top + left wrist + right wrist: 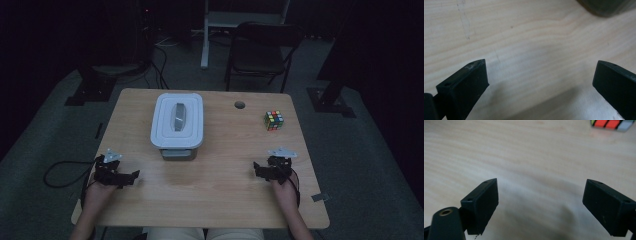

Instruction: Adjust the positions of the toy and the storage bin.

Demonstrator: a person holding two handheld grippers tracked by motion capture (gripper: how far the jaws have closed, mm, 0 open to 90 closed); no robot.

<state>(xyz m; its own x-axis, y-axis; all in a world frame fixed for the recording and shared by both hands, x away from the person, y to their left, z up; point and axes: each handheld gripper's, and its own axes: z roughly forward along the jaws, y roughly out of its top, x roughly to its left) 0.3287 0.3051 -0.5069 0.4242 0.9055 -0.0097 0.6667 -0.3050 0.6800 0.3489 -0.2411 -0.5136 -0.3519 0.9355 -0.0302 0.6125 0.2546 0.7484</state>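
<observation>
Left gripper (131, 176) near desk's left front edge, jaws wide apart, empty. Right gripper (258, 169) near right front, likewise spread, empty. White lidded plastic box (177, 125) at rear centre, lid on; multicoloured puzzle cube (273, 120) toward right rear. Both untouched; nothing begun, by appearance.

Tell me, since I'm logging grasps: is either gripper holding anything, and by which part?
Nothing is held. The left gripper and right gripper both stand open over bare table.
</observation>
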